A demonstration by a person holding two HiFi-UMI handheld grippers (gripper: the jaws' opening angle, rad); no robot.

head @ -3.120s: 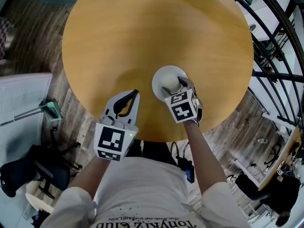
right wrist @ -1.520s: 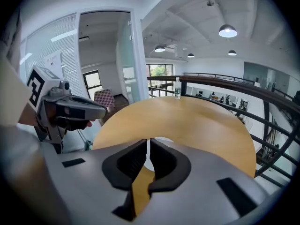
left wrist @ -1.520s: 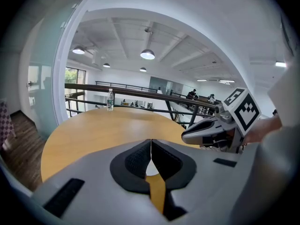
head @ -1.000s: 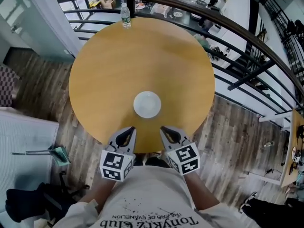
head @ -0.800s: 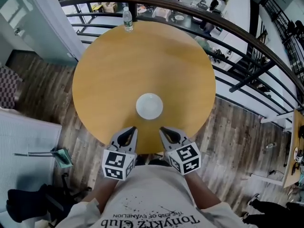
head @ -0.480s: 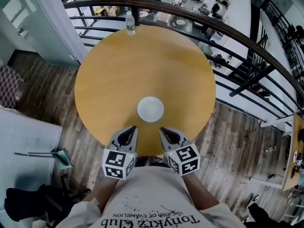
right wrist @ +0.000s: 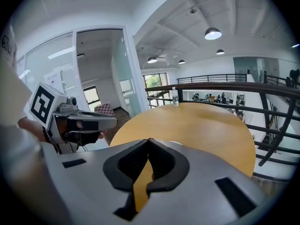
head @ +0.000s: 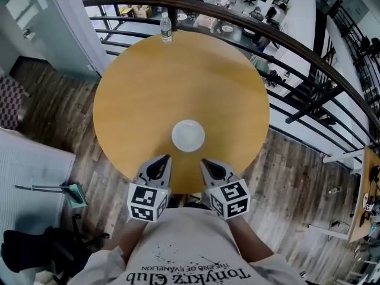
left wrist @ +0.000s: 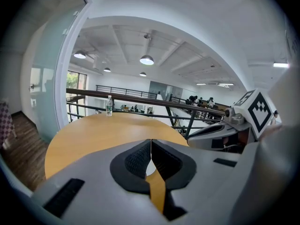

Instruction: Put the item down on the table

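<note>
The left tongs [head: 164,158] and right tongs [head: 204,161] hover side by side over the near edge of the round wooden table [head: 178,76]. Each has its jaws pressed together with nothing between them. Just beyond their tips the white bowl [head: 188,135] sits upright on the table, apart from both tongs. Well past it, a water bottle [head: 166,27] stands at the far rim. A dark curved railing [head: 249,22] runs close behind the bottle and around the table's right side.
</note>
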